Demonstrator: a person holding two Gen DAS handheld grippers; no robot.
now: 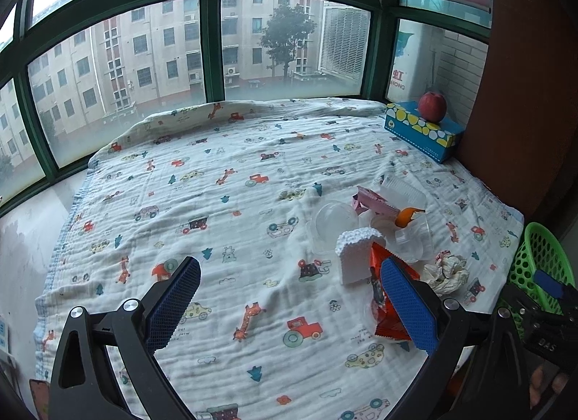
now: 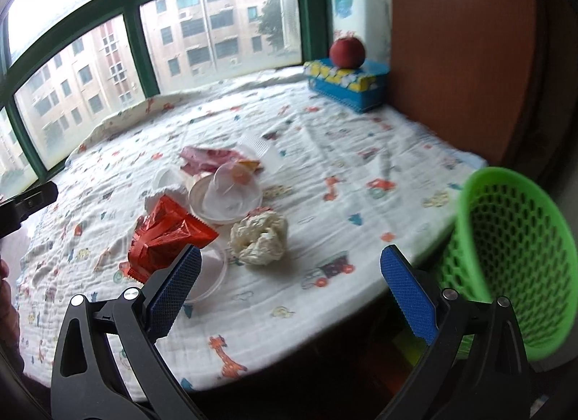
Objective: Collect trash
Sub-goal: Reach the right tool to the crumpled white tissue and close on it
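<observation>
In the left wrist view the left hand-held gripper (image 1: pixel 290 297) hangs released over the blanket (image 1: pixel 224 203) beside the trash (image 1: pixel 383 235), and in the right wrist view the right hand-held gripper (image 2: pixel 290 286) is released too, between the paper ball (image 2: pixel 260 237) and the green basket (image 2: pixel 516 250).

Bare blanket (image 1: pixel 224 203) lies open leftward; the trash pile (image 2: pixel 216 203) and green basket (image 2: pixel 516 275) crowd the right.

Readable outside the window: "HONG" under a red character, partly cut off, on a white sign (image 1: pixel 398 79). Also "DAS" on the black gripper body (image 1: pixel 546 344) at right.
</observation>
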